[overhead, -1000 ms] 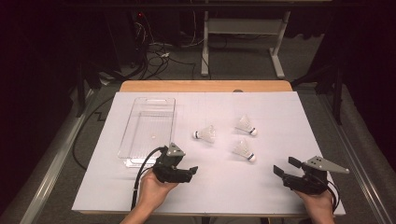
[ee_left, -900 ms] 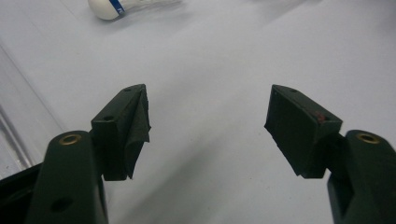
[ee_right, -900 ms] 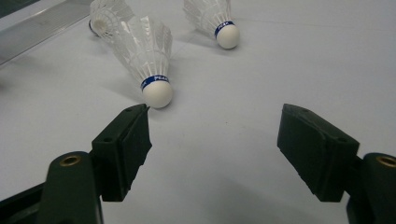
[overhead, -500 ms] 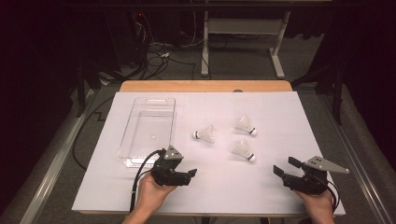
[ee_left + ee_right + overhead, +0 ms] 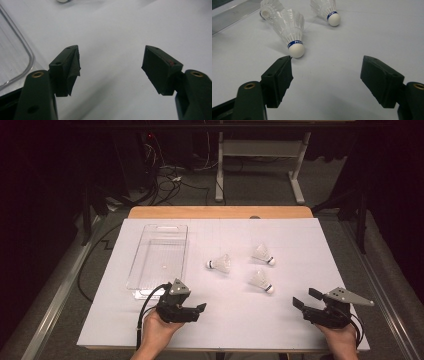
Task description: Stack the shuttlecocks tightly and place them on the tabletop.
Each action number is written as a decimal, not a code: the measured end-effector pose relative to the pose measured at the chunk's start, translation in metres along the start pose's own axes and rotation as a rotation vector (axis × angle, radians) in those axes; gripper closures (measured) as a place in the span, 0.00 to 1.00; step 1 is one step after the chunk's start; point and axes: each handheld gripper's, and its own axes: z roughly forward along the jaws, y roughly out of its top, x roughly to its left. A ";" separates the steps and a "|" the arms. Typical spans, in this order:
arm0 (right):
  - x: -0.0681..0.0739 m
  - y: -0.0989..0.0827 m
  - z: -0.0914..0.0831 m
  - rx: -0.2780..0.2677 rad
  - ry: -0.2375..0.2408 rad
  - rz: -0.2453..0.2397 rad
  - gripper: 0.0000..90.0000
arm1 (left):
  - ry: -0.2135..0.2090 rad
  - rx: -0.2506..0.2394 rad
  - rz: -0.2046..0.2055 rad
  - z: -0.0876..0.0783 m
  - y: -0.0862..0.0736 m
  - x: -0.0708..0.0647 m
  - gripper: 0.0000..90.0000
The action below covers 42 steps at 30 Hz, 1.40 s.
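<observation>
Three white shuttlecocks lie on the white table cover: one in the middle (image 5: 220,264), one farther back (image 5: 262,254), and one nearer (image 5: 260,280). A clear plastic tray (image 5: 159,257) sits empty to their left. My left gripper (image 5: 200,312) stands open just in front of the tray, with nothing between its jaws (image 5: 111,65); the tray's corner (image 5: 15,57) is at its left. My right gripper (image 5: 303,297) is open near the front right. In the right gripper view, the nearest shuttlecock (image 5: 289,27) lies just beyond the gripper's open jaws (image 5: 327,75), cork toward me, with another shuttlecock (image 5: 327,10) behind it.
The white cover (image 5: 300,245) lies over a wooden table whose back edge (image 5: 220,212) shows. Beyond it are a dark floor with cables (image 5: 165,175) and a white stand's legs (image 5: 260,170). A rail (image 5: 55,295) runs along the left side.
My left gripper has shifted slightly left and toward the front edge. The right gripper and the shuttlecocks have stayed put.
</observation>
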 end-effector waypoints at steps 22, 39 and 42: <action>0.001 0.000 0.000 0.001 -0.001 -0.003 0.29 | 0.033 -0.022 -0.011 -0.016 -0.011 0.006 0.35; 0.000 0.000 0.000 0.002 -0.003 0.001 0.29 | 0.047 -0.037 -0.005 -0.023 -0.018 0.004 0.35; 0.000 0.000 0.000 0.001 -0.005 -0.001 0.29 | 0.054 -0.042 -0.008 -0.025 -0.020 0.005 0.35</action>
